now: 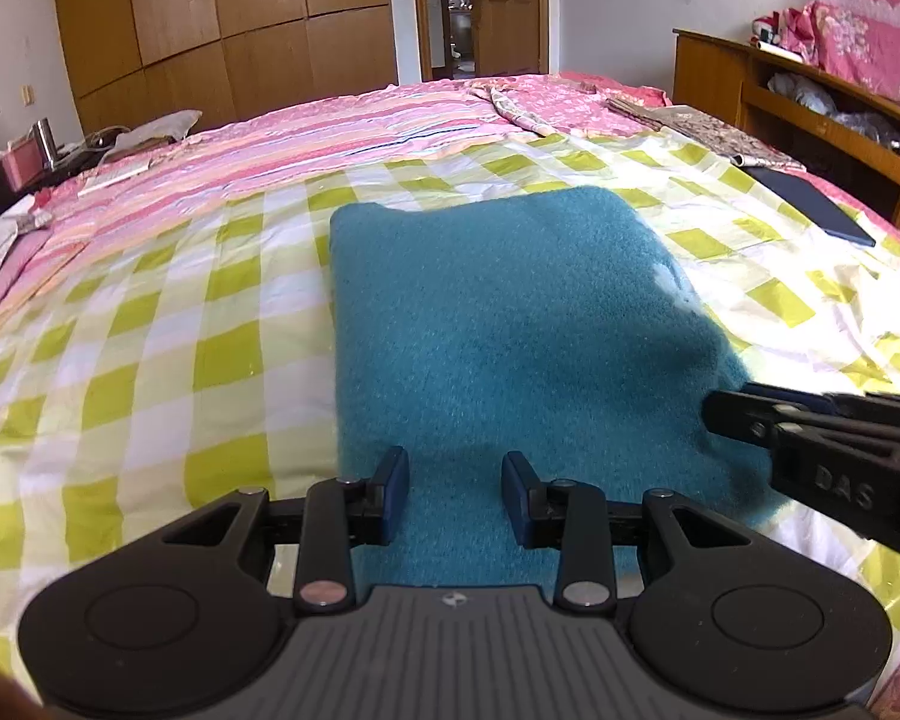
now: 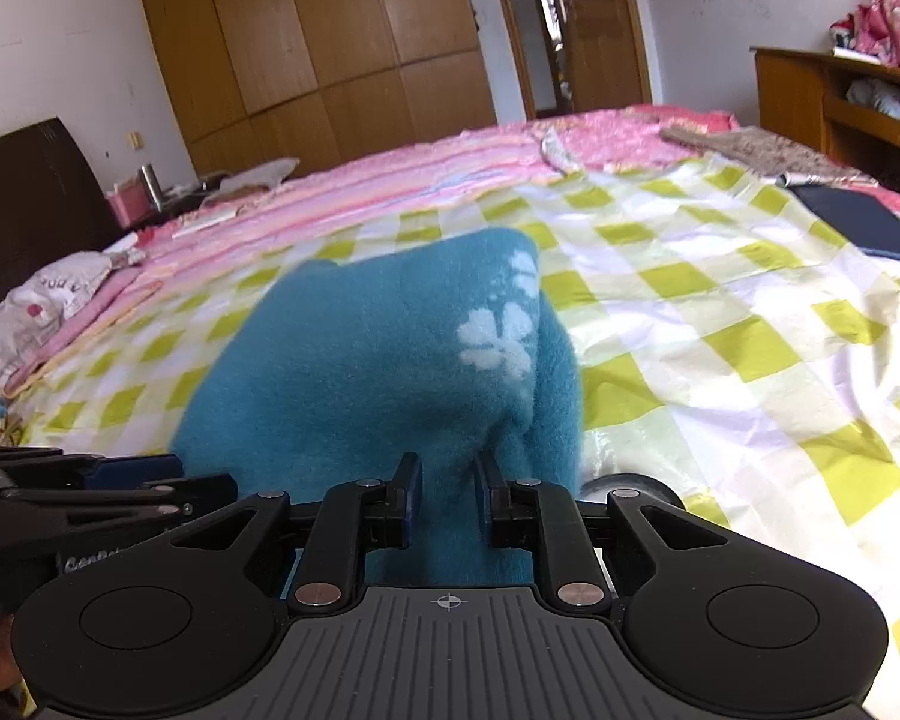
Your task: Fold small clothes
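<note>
A fluffy teal garment [image 1: 498, 324] with a white flower print lies folded on the green-and-white checked sheet [image 1: 168, 354]. My left gripper [image 1: 456, 495] is open, its fingers low over the garment's near edge. My right gripper [image 2: 447, 495] has its fingers partly closed around a bunched, lifted fold of the teal garment [image 2: 390, 354] near the white flower [image 2: 498, 342]. The right gripper also shows in the left wrist view [image 1: 717, 414] at the garment's right edge. The left gripper shows in the right wrist view [image 2: 174, 468] at the lower left.
A dark flat book or tablet [image 1: 810, 204] lies on the bed at the right. Patterned cloth [image 1: 708, 132] and pink bedding [image 1: 342, 126] lie farther back. A wooden shelf unit [image 1: 810, 102] stands at the right, a wardrobe [image 1: 222, 18] behind.
</note>
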Motion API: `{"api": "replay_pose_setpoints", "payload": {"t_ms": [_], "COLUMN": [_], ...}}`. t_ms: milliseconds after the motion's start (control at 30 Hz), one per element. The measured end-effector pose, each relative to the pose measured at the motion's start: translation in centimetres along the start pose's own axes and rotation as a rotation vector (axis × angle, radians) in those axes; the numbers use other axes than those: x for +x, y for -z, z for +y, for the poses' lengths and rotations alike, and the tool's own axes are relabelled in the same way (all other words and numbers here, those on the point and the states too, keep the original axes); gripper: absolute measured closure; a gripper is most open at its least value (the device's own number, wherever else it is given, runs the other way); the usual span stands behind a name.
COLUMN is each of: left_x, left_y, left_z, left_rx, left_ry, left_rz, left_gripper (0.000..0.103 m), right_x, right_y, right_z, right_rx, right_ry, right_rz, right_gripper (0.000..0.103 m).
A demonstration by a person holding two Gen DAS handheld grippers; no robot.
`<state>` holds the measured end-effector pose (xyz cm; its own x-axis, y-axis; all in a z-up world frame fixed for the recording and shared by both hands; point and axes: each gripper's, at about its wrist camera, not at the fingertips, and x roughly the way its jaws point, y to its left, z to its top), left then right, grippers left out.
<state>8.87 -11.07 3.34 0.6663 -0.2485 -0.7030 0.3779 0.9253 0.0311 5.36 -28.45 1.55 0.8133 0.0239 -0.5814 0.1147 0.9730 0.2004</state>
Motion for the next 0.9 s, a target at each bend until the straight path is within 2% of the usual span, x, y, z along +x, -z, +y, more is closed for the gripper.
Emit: {"api": "replay_pose_setpoints", "payload": {"t_ms": [133, 433, 600, 767, 900], "left_x": [-0.2, -1.3, -1.8, -2.0, -2.0], "left_y": [0.4, 1.2, 2.1, 3.4, 4.9], "left_z": [-0.1, 0.6, 0.8, 0.9, 1.0], "left_rx": [-0.002, -0.041, -0.05, -0.065, -0.072], "left_ry": [0.0, 0.005, -0.011, -0.021, -0.03], "left_rz": [0.001, 0.012, 0.022, 0.054, 0.082], "left_gripper": [0.062, 0.062, 0.057, 0.056, 0.054], "right_x": [0.4, -2.0, -3.0, -3.9, -4.3], "right_y": [0.7, 0.9, 1.6, 2.5, 3.7], "right_z": [0.3, 1.7, 1.8, 2.1, 2.8], "right_rx": [-0.031, -0.058, -0.047, -0.043, -0.062], "right_ry": [0.035, 0.036, 0.044, 0.047, 0.048], "right_rz": [0.036, 0.01, 0.016, 0.028, 0.048], "right_gripper": [0.086, 0.084, 0.083, 0.082, 0.076]}}
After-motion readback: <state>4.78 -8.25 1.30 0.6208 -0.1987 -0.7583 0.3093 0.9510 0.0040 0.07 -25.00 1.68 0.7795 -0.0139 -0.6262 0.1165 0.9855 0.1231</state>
